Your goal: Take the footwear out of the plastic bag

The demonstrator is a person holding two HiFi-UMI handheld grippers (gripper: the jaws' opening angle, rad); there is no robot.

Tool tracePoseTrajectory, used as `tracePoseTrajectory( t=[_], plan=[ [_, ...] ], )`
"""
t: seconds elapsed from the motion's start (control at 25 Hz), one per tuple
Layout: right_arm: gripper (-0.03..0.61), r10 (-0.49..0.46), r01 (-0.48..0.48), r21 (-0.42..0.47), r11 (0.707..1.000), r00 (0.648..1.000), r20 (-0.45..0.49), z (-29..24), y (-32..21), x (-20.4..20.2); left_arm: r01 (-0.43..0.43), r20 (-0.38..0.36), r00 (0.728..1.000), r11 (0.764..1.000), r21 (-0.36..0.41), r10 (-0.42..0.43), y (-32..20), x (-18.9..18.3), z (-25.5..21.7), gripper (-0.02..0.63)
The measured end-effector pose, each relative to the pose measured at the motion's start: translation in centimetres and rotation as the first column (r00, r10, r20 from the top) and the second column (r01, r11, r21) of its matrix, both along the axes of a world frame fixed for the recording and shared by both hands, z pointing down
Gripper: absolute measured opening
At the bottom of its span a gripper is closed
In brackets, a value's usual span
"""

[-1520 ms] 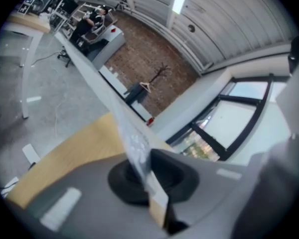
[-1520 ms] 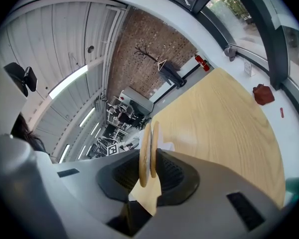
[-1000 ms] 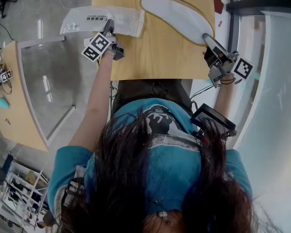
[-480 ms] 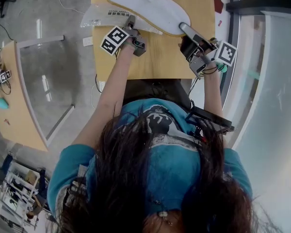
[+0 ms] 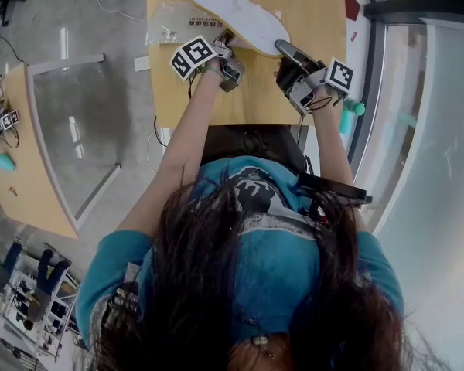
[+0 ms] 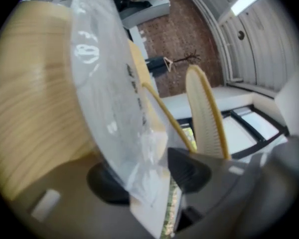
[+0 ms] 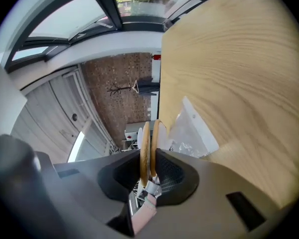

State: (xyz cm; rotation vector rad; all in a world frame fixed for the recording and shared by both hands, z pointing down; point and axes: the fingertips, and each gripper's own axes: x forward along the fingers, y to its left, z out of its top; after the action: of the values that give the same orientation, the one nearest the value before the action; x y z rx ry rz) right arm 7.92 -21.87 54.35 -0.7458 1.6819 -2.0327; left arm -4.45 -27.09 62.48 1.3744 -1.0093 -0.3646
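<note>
White flat footwear (image 5: 240,18) with a tan rim lies across the far part of the wooden table (image 5: 247,99), partly over a clear plastic bag (image 5: 174,25). My right gripper (image 5: 288,52) is shut on the footwear's near end. In the right gripper view, two thin soles (image 7: 145,148) stand edge-on between the pads of the right gripper (image 7: 149,171). My left gripper (image 5: 226,43) sits at the bag's right end. Its jaws are opening, and the bag's crumpled edge (image 6: 139,153) hangs loose in the left gripper's (image 6: 147,176) gap. The footwear (image 6: 204,113) rises just beyond it.
The table's near edge (image 5: 240,124) is close to the person's body. A glass-topped side table (image 5: 69,130) stands on the floor to the left. A green object (image 5: 352,110) and a window frame lie to the right. A red item (image 5: 350,6) sits at the table's far right.
My right gripper has carried the footwear left and away from me. The left gripper has moved right with the bag's end, bunching the bag, and its jaws have parted.
</note>
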Motion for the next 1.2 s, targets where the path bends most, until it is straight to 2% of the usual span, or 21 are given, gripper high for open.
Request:
tracePoseTrajectory(
  t=[0.08, 0.28, 0.48, 0.6, 0.72, 0.88, 1.08, 1.16, 1.2],
  plan=[
    [0.077, 0.02, -0.02, -0.04, 0.999, 1.0, -0.005, 1.3, 0.3, 0.6, -0.03, -0.017, 0.999, 0.999, -0.019, 0.03, 0.6, 0.3, 0.1, 0.212],
    [0.077, 0.024, -0.03, -0.109, 0.994, 0.998, -0.061, 3.6, 0.8, 0.8, -0.044, -0.036, 0.998, 0.996, -0.075, 0.041, 1.4, -0.4, 0.2, 0.212],
    [0.078, -0.05, 0.015, -0.177, 0.984, 0.98, -0.195, 6.7, 1.7, 1.4, -0.058, -0.066, 0.997, 0.993, -0.1, 0.051, 1.8, -0.7, 0.2, 0.23],
    [0.078, -0.11, 0.059, -0.174, 0.983, 0.948, -0.299, 8.3, 2.2, 1.7, -0.058, -0.083, 0.995, 0.991, -0.123, 0.048, 1.9, -0.5, -0.1, 0.285],
    [0.078, -0.122, 0.065, -0.169, 0.983, 0.927, -0.355, 8.9, 2.2, 1.9, -0.079, -0.029, 0.997, 0.982, -0.172, 0.075, 2.7, -0.6, -0.1, 0.31],
    [0.078, -0.114, 0.049, -0.165, 0.985, 0.904, -0.411, 9.7, 2.1, 2.7, -0.086, 0.051, 0.994, 0.97, -0.226, 0.1, 4.6, -1.8, -0.1, 0.311],
    [0.08, -0.12, 0.072, -0.128, 0.989, 0.899, -0.422, 9.6, 2.1, 2.4, -0.118, 0.025, 0.992, 0.975, -0.19, 0.125, 7.3, -2.6, -1.5, 0.311],
    [0.09, -0.154, 0.121, -0.1, 0.988, 0.872, -0.465, 9.5, 2.1, 2.4, -0.14, 0.055, 0.987, 0.976, -0.168, 0.151, 8.1, -2.5, -1.8, 0.311],
    [0.123, -0.175, 0.147, -0.096, 0.985, 0.852, -0.494, 9.4, 2.2, 2.4, -0.154, 0.074, 0.983, 0.975, -0.158, 0.168, 8.4, -2.3, -1.8, 0.311]
  ],
)
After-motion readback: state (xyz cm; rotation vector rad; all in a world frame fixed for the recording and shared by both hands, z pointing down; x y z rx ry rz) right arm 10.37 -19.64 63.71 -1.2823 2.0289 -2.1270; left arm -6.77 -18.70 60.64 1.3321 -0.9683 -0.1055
